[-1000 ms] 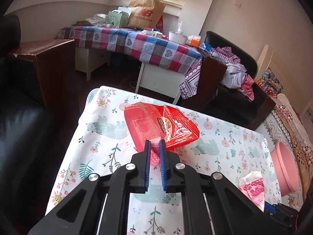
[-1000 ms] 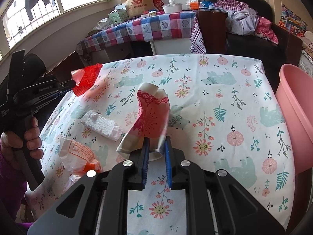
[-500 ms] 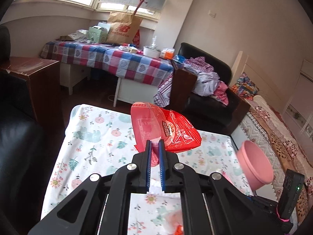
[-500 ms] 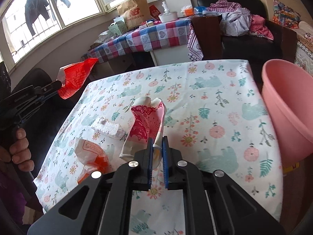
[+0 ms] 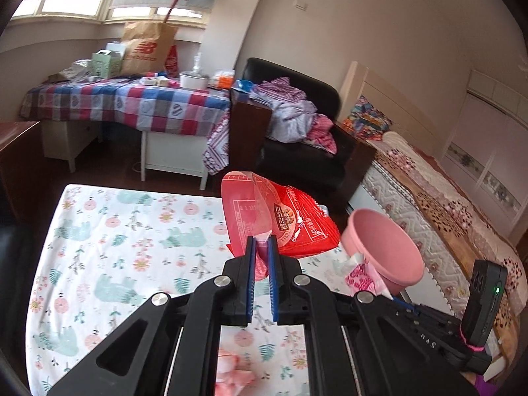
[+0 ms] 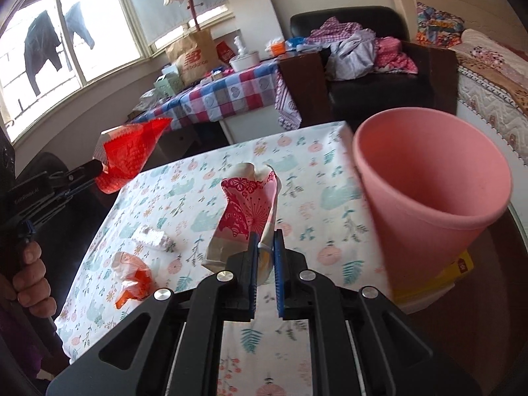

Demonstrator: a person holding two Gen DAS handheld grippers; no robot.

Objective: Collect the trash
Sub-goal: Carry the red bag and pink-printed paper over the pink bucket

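While the floral-clothed table (image 6: 231, 356) still carries a white wad (image 6: 151, 241) and an orange-and-clear wrapper (image 6: 132, 277), the pink bin (image 6: 429, 178) stands at its right edge, seemingly on a yellow box. This looks like the carry step: the left gripper (image 5: 260, 247) pinches a red snack bag (image 5: 280, 221) aloft, and the right gripper (image 6: 264, 247) pinches a pink patterned wrapper (image 6: 247, 211). Next, each piece needs bringing over the bin's mouth before the jaws part.

Checked table (image 5: 125, 105), black armchair (image 5: 297, 151)

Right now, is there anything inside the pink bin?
The visible inner wall of the pink bin looks bare, with no trash showing. Its bottom is hidden behind the near rim, so I cannot confirm it is empty.
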